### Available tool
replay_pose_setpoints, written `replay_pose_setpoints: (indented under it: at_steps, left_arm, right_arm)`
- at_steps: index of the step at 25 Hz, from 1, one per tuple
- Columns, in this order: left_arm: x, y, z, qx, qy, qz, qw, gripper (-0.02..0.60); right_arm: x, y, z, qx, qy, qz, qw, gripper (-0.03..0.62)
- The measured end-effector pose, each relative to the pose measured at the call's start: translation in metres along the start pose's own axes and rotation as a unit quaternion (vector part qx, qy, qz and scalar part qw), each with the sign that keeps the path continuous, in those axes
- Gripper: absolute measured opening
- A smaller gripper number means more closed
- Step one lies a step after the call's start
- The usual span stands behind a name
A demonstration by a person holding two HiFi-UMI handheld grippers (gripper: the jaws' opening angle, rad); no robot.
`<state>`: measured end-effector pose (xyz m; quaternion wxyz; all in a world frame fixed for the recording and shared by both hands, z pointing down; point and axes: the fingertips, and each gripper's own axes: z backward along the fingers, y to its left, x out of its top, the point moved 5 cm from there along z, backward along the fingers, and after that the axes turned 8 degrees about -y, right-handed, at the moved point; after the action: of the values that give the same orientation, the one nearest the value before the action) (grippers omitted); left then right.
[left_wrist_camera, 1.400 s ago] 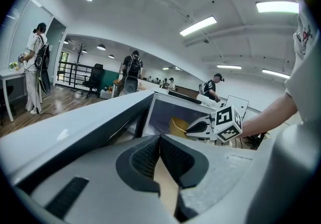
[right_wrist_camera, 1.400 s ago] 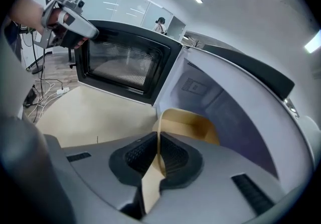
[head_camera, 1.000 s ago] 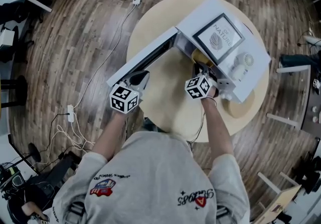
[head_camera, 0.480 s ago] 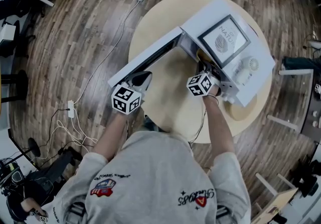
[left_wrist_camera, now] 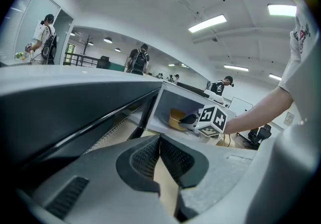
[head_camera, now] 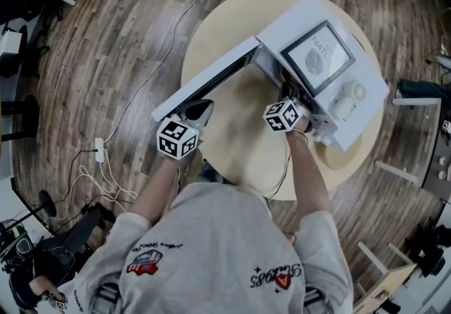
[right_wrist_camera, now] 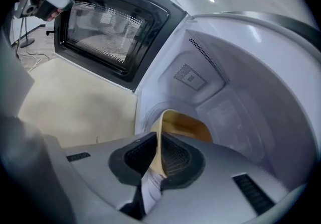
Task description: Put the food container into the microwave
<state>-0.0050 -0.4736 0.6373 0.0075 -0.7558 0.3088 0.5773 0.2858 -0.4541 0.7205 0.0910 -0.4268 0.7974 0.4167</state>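
The right gripper (right_wrist_camera: 159,140) pinches the near wall of the yellow container (right_wrist_camera: 186,123), whose thin rim stands up between the 2 pads. The container is inside the microwave (right_wrist_camera: 241,87), toward the front of the cavity. I cannot tell whether it rests on the cavity floor. The door (right_wrist_camera: 110,27) stands wide open to the left, its mesh window facing the cavity. In the head view the gripper's marker cube (head_camera: 284,116) sits right at the microwave's opening.

The left gripper (left_wrist_camera: 160,140) has its 2 jaws pressed together at the tips with nothing between them. It hangs just beside the free end of the door, above the round table (head_camera: 232,136). I cannot tell whether it touches the door. The microwave stands on the table's far right part.
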Motion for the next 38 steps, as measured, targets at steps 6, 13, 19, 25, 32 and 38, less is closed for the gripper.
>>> replay_pose_setpoints:
  at_steps: [6,13,19,25,32,38]
  left_arm:
    - [0.002,-0.001,-0.003,-0.005,-0.003,0.003,1.0,0.005]
    - [0.005,-0.002,-0.01,-0.016,0.006,-0.003,0.9998,0.005]
    - [0.004,-0.013,-0.018,-0.04,0.01,-0.017,0.999,0.005]
    - [0.01,-0.031,-0.003,-0.063,0.0,-0.028,0.9976,0.005]
    - [0.017,-0.054,0.018,-0.091,-0.012,-0.043,0.9949,0.005]
    - [0.022,-0.077,0.032,-0.114,-0.025,-0.056,0.9916,0.005]
  right_arm:
    - [0.001,-0.005,0.001,-0.014,0.001,-0.013,1.0,0.052]
    - [0.018,0.004,0.029,-0.014,-0.031,-0.046,0.998,0.097]
    - [0.002,0.013,0.072,-0.018,-0.056,-0.167,0.984,0.052]
    - [-0.019,0.019,0.124,-0.035,-0.053,-0.255,0.965,0.008]
    - [-0.025,0.026,0.187,-0.064,-0.07,-0.329,0.94,0.006]
    - [-0.025,0.036,0.24,-0.081,-0.115,-0.361,0.922,0.006]
